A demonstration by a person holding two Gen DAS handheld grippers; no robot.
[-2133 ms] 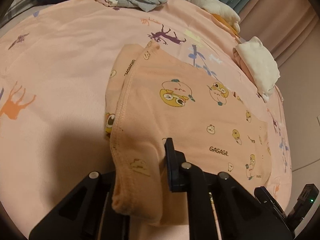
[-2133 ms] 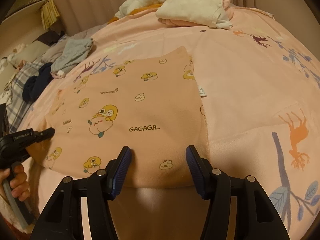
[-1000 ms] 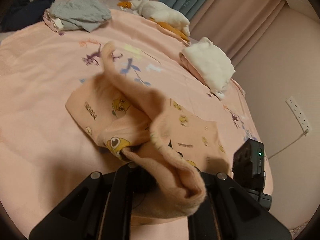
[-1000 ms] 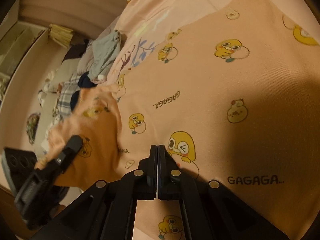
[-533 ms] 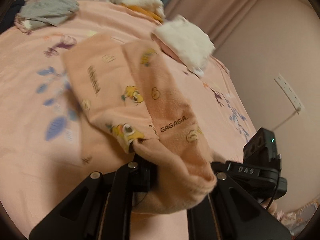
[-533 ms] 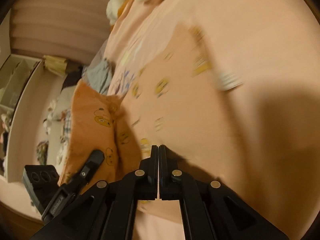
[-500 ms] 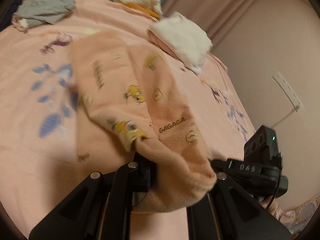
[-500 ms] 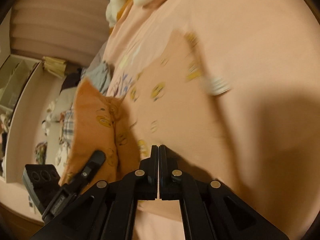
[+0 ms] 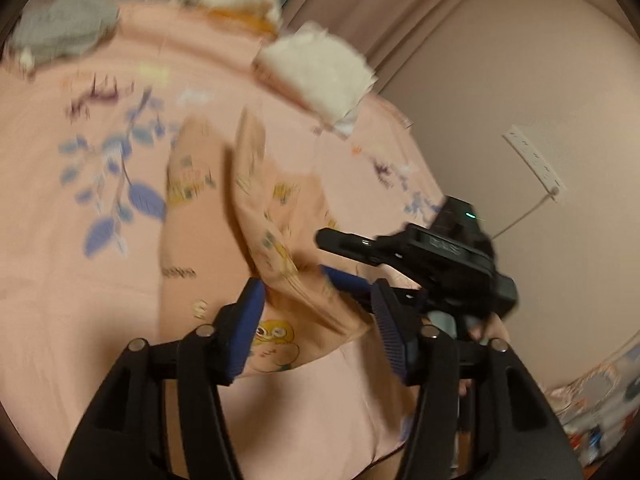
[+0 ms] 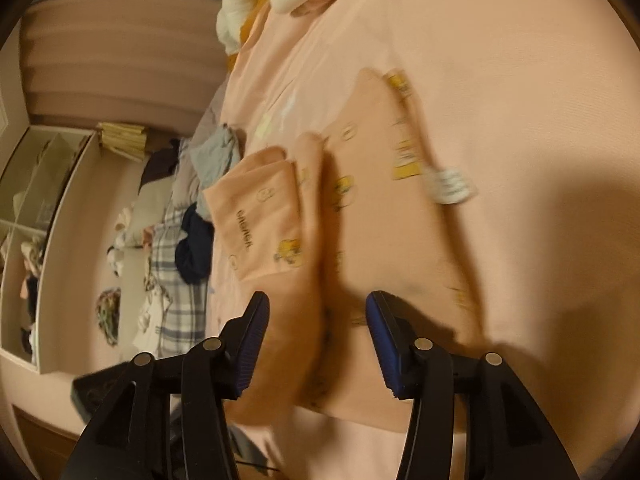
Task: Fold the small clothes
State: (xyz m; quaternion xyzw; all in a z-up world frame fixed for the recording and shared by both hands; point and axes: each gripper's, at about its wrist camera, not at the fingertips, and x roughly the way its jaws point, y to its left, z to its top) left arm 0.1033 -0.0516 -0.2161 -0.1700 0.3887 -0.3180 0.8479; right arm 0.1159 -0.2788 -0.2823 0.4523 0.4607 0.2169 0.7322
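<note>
Around the work, the pink printed bedsheet carries a folded white cloth pile at its far edge, a crumpled grey garment toward the far left corner, and a white-and-orange bundle beside the teal curtain; all are well apart from the task piece. In the right wrist view a dark navy garment and a plaid cloth lie off the bed's left side near a shelf unit. The peach cartoon-print small garment lies on the sheet, one half turned over onto the other, its raised fold standing between the two tools and partly hiding the right gripper from the left camera. A white care label sticks out at its right edge. Half a second ago both tools were clamped on the fabric; now the left gripper has its blue-padded fingers spread wide, and so does the right one, the cloth loose between them. Motion blur softens both views.
</note>
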